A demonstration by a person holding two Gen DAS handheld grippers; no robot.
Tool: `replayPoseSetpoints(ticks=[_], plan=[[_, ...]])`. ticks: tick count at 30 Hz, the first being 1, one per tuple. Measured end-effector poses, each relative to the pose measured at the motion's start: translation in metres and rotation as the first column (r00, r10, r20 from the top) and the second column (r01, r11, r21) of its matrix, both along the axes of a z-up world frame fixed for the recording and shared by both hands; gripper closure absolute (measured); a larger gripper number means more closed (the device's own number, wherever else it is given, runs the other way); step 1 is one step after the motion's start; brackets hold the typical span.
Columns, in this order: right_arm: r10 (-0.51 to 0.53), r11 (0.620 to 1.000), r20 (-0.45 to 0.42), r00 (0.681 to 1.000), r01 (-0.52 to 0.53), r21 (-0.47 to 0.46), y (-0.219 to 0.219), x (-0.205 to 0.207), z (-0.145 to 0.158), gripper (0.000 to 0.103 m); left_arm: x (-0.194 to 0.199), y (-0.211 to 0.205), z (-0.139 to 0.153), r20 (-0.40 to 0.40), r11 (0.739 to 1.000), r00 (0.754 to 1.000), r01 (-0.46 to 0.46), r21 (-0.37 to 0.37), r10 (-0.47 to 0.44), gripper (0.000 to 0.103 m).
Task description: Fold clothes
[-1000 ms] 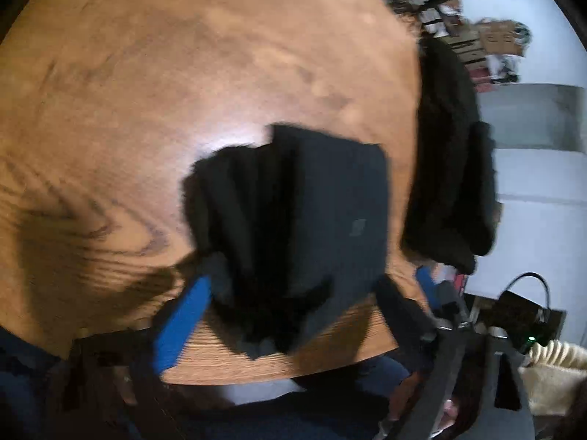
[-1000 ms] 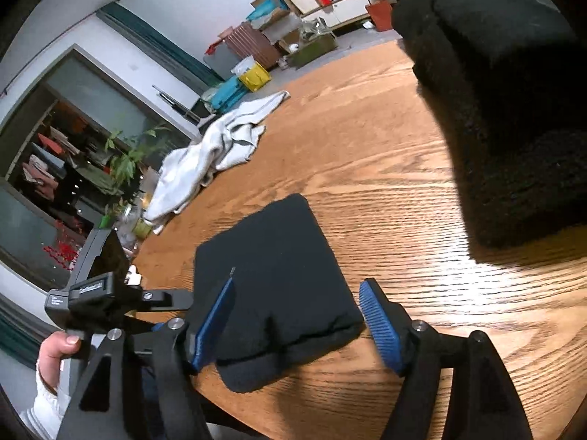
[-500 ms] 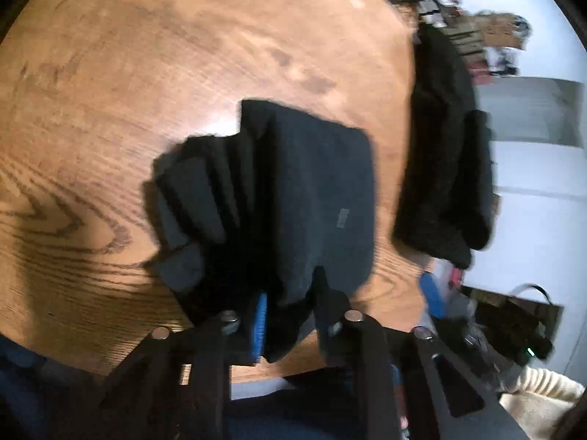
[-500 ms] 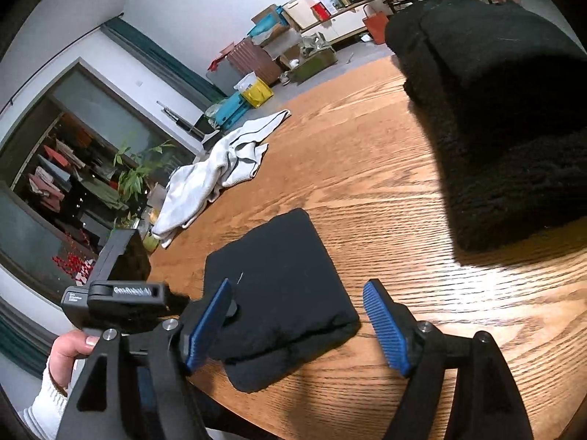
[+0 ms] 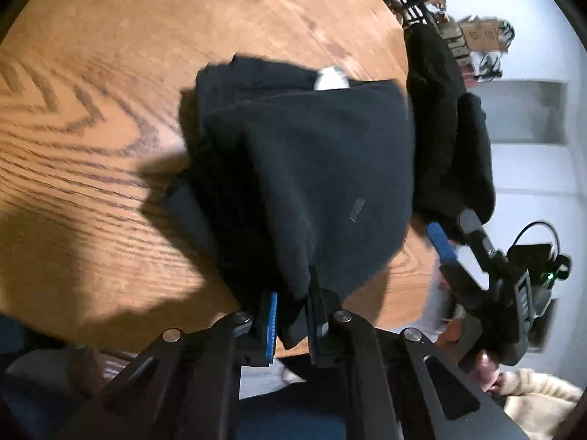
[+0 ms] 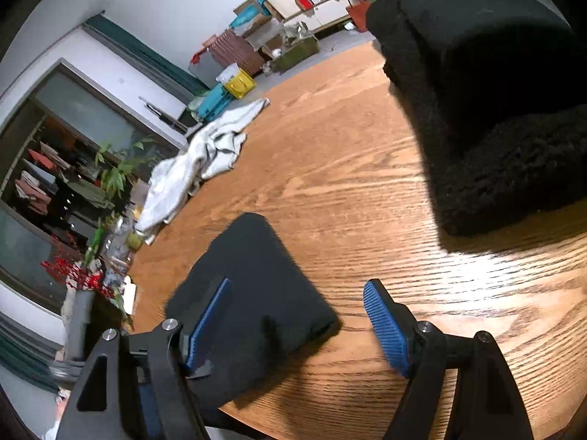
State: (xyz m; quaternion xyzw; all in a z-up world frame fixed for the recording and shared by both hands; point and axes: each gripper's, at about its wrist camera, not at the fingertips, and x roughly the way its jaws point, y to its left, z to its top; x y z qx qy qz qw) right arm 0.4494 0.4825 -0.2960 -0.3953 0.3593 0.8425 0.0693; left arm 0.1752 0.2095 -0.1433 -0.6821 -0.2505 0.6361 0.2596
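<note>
My left hand-held gripper (image 5: pixel 291 315) is closing, pinching the folded black garment (image 5: pixel 312 183) at the table's (image 5: pixel 91 128) near edge (right hand-held gripper (image 6: pixel 297 324) spread wide, holding nothing).

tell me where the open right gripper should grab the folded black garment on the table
Judging by its pose, take the near right corner of the folded black garment, coming from the table's near edge. That thick folded edge lies flat beside the open right gripper, opposite the hem pinched in the left gripper, whose jaws are closing.
</note>
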Motion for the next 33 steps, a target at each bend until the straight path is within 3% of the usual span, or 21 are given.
replayPoseSetpoints(ticks=[7, 9, 11, 13, 15, 18, 21, 22, 25, 29, 33], plan=[[0.093, 0.988, 0.097, 0.991, -0.103, 0.11, -0.016, -0.039, -0.01, 0.025, -0.014, 0.005, 0.004, -0.005, 0.993, 0.993, 0.12, 0.0, -0.12, 0.082], [0.069, 0.991, 0.149, 0.986, -0.085, 0.102, -0.018, -0.048, -0.024, 0.025, -0.016, 0.002, 0.015, -0.039, 0.988, 0.988, 0.151, -0.031, -0.152, 0.065], [0.024, 1.0, 0.179, 0.983, -0.025, 0.001, -0.015, -0.044, -0.038, 0.026, -0.018, -0.003, 0.028, -0.101, 0.982, 0.979, 0.171, -0.086, -0.179, 0.039], [-0.016, 0.992, 0.179, 0.984, 0.038, -0.122, -0.011, -0.033, -0.046, 0.032, -0.015, -0.01, 0.038, -0.189, 0.976, 0.968, 0.133, -0.172, -0.165, 0.024], [-0.04, 0.979, 0.176, 0.984, 0.073, -0.19, -0.009, -0.025, -0.051, 0.037, -0.012, -0.025, 0.045, -0.253, 0.971, 0.956, 0.09, -0.22, -0.146, 0.024], [-0.071, 0.971, 0.174, 0.982, 0.108, -0.215, -0.012, -0.019, -0.052, 0.039, -0.015, -0.044, 0.041, -0.257, 0.983, 0.962, 0.047, -0.176, -0.092, 0.024], [-0.086, 0.975, 0.18, 0.98, 0.12, -0.187, -0.024, -0.017, -0.05, 0.039, -0.024, -0.038, 0.035, -0.249, 0.989, 0.963, 0.068, -0.133, -0.1, 0.024], [-0.081, 0.978, 0.18, 0.98, 0.113, -0.175, -0.029, -0.018, -0.049, 0.039, -0.028, -0.029, 0.035, -0.263, 0.988, 0.959, 0.076, -0.131, -0.109, 0.026], [-0.036, 0.986, 0.173, 0.984, 0.063, -0.154, -0.035, -0.022, -0.044, 0.036, -0.043, -0.016, 0.038, -0.288, 0.984, 0.945, 0.124, -0.126, -0.155, 0.09], [-0.077, 0.992, 0.16, 0.984, 0.092, -0.089, -0.021, -0.019, -0.036, 0.025, -0.049, -0.011, 0.053, -0.324, 0.971, 0.922, 0.159, -0.179, -0.21, 0.093], [-0.141, 0.979, 0.165, 0.976, 0.163, -0.126, -0.002, -0.012, -0.043, 0.024, -0.055, -0.014, 0.071, -0.361, 0.978, 0.912, 0.154, -0.142, -0.196, 0.093]])
